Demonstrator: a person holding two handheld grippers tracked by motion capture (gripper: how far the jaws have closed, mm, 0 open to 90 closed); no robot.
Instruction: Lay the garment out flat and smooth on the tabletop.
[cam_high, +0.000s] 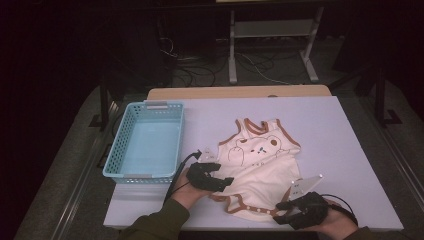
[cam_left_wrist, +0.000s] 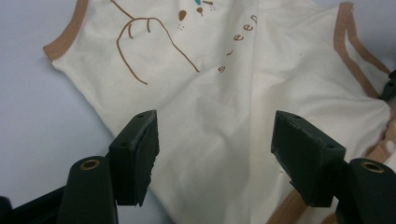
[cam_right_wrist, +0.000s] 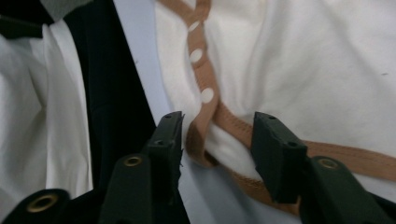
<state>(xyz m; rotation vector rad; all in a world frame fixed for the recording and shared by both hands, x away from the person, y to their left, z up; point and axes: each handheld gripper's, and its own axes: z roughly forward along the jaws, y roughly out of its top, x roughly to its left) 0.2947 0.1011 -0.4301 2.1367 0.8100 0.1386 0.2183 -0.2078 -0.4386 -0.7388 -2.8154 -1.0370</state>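
Nearest the lens in the high view, my right gripper (cam_high: 283, 205) sits at the bottom right of the frame, at the lower hem of the cream baby bodysuit (cam_high: 260, 165). My left gripper (cam_high: 226, 182) lies just left of centre, low down, its tips on the garment's left edge. That bodysuit lies flat at the middle of the pale tabletop (cam_high: 340, 150), bear print up, neck toward the top of the frame. Left of it stands a light blue basket (cam_high: 120, 145).

Left gripper view next: my two black fingers (cam_left_wrist: 137, 156) rise from the bottom, standing apart over the cream cloth with nothing pinched between them. I see the brown armhole trim at the upper left and the bear's drawn paw at the top.

Right gripper view last: my fingers (cam_right_wrist: 278, 154) straddle the brown snap band (cam_right_wrist: 203, 107) where it folds at lower centre. A gap shows on both sides, so they are open around the band, not clamping it.
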